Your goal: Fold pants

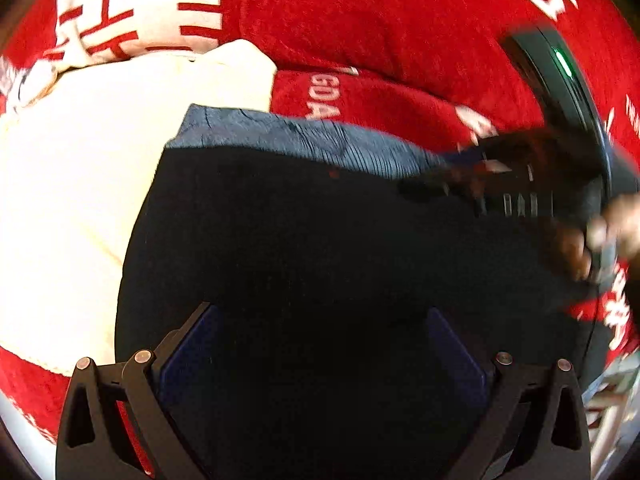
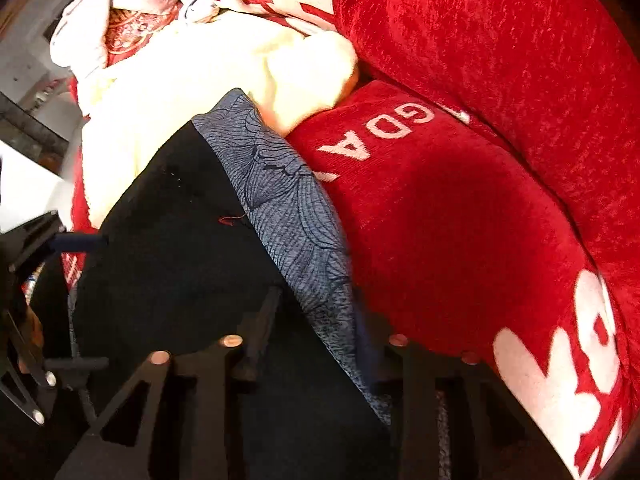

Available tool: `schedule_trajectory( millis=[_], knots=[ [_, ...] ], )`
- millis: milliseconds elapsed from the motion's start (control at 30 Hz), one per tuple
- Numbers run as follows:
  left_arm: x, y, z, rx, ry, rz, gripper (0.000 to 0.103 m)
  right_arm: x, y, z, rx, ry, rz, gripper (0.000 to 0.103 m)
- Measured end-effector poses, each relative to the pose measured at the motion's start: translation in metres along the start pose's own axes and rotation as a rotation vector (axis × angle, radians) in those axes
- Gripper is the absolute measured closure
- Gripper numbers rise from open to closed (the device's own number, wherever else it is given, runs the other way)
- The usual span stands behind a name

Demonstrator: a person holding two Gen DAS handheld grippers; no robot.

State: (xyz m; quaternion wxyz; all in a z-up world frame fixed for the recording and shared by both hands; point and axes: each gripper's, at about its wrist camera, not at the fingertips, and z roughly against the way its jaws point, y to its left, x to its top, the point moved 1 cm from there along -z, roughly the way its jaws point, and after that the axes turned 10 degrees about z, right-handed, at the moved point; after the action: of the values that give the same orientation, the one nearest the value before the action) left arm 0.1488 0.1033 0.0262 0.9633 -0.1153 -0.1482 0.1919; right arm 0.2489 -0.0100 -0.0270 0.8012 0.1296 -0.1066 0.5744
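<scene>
Black cloth fills the lower middle of both wrist views: the pants (image 1: 320, 240) lie spread on a red sofa cover (image 1: 400, 20), with a grey-blue patterned band (image 1: 304, 136), likely the waistband or lining, along their upper edge. They look soft, limp and light, so I judge they will sag and crease wherever they are lifted, and the dark knit should give the pads decent friction. The patterned band, thicker and firmer, looks the best place to pinch, near its two ends, so that the fold stays square.

At the bottom of the left wrist view, the left gripper (image 1: 320, 360) stands wide open over the black cloth, holding nothing. In the right wrist view, the right gripper (image 2: 316, 340) has its fingers drawn fairly close at the band's lower end; the band (image 2: 288, 200) runs between them, but whether the pads pinch it I cannot tell, as that part is dark and blurred.

A cream blanket (image 1: 80, 180) lies at the left, touching the pants' edge. White lettering marks the sofa cover to the right.
</scene>
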Motion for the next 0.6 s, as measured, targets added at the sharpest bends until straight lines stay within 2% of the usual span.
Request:
schedule_trajectory(
  millis=[33, 67, 233, 367, 433, 500, 600],
  knots=[
    [0.005, 0.002, 0.002, -0.015, 0.0, 0.019, 0.0, 0.0, 0.004, 0.004, -0.022, -0.004, 0.009, 0.079],
    [0.011, 0.005, 0.003, -0.027, 0.001, 0.039, 0.0, -0.001, 0.012, 0.009, -0.074, -0.012, 0.029, 0.092],
    [0.051, 0.02, 0.004, -0.096, 0.041, 0.213, 0.0, -0.013, 0.038, 0.039, -0.176, -0.095, 0.091, 0.092],
    [0.077, 0.017, -0.008, -0.044, 0.086, 0.3, 0.0, -0.011, 0.063, 0.047, -0.287, -0.14, 0.133, 0.092],
    [0.083, 0.012, -0.012, -0.028, 0.097, 0.324, 0.0, -0.018, 0.082, 0.051, -0.376, -0.151, 0.185, 0.092],
    [0.083, 0.009, -0.016, -0.023, 0.114, 0.339, 0.0, -0.024, 0.102, 0.051, -0.456, -0.152, 0.247, 0.093],
    [0.081, 0.005, -0.038, 0.007, 0.194, 0.345, 0.0, -0.03, 0.118, 0.046, -0.503, -0.152, 0.27, 0.093]
  ],
)
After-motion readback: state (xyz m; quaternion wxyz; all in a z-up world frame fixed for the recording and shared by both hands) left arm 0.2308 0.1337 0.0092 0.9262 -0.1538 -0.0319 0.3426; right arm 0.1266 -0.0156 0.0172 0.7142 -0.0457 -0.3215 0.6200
